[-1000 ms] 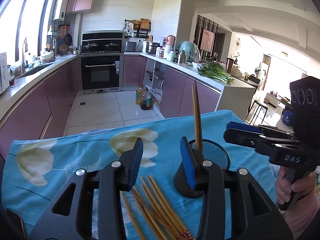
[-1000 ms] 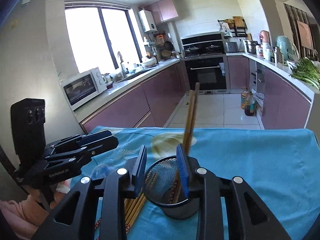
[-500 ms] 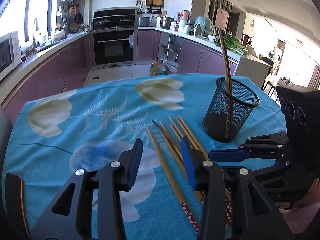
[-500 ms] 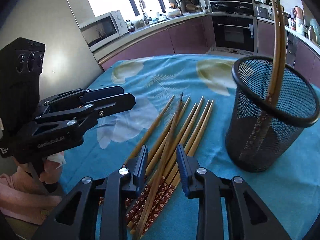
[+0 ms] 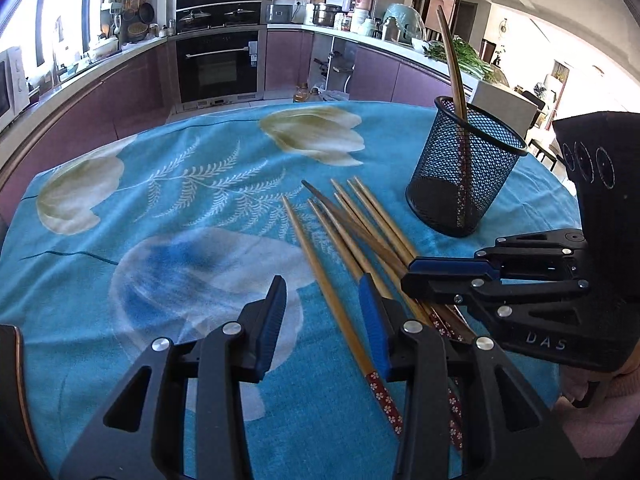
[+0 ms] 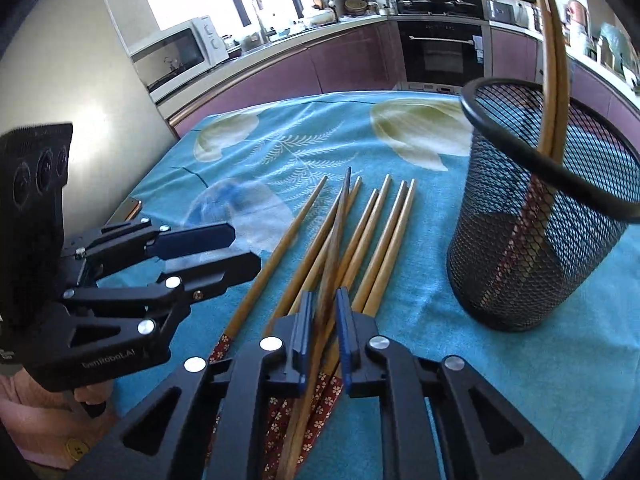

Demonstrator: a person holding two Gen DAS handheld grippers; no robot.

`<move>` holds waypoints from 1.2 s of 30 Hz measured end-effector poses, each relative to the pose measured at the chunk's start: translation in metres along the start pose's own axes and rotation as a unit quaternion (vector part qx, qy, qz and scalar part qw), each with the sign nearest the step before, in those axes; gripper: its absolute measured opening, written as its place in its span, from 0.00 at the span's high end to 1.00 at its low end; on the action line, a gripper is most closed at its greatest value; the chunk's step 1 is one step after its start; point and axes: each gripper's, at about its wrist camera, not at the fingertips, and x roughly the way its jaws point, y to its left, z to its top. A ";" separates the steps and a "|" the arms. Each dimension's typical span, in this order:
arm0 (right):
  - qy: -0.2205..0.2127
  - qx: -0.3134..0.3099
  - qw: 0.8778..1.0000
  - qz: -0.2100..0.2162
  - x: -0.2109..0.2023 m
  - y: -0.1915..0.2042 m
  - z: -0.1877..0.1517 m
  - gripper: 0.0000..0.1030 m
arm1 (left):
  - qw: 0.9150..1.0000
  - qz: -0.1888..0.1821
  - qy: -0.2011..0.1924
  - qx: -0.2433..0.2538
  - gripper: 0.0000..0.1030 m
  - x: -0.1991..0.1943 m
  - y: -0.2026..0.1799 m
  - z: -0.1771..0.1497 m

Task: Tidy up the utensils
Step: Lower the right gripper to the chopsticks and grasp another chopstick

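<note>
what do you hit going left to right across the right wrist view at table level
left gripper → single chopstick lying apart → dark chopstick in the right gripper's jaws → pale chopstick pair → black mesh holder

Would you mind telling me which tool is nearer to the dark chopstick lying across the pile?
The right. The right tool is shut on the dark chopstick, pads on either side. The left tool sits off to the side, open around a lighter chopstick.
</note>
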 end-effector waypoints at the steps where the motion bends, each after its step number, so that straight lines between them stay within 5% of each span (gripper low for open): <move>1: -0.001 0.013 1.000 0.007 0.000 -0.004 0.000 0.93 | 1.000 -0.002 0.002 -0.001 0.65 0.001 0.000 -0.001; 18: -0.017 0.086 0.996 -0.004 -0.020 -0.043 -0.012 0.94 | 0.999 -0.004 0.042 0.006 0.79 0.021 -0.002 -0.001; 28: -0.010 0.040 0.998 -0.052 -0.011 -0.034 -0.005 0.91 | 0.998 0.006 0.052 0.014 0.80 0.026 -0.003 0.004; 36: -0.014 0.036 0.998 -0.054 -0.010 -0.035 -0.002 0.94 | 0.999 0.016 0.045 -0.005 0.93 0.026 -0.002 0.005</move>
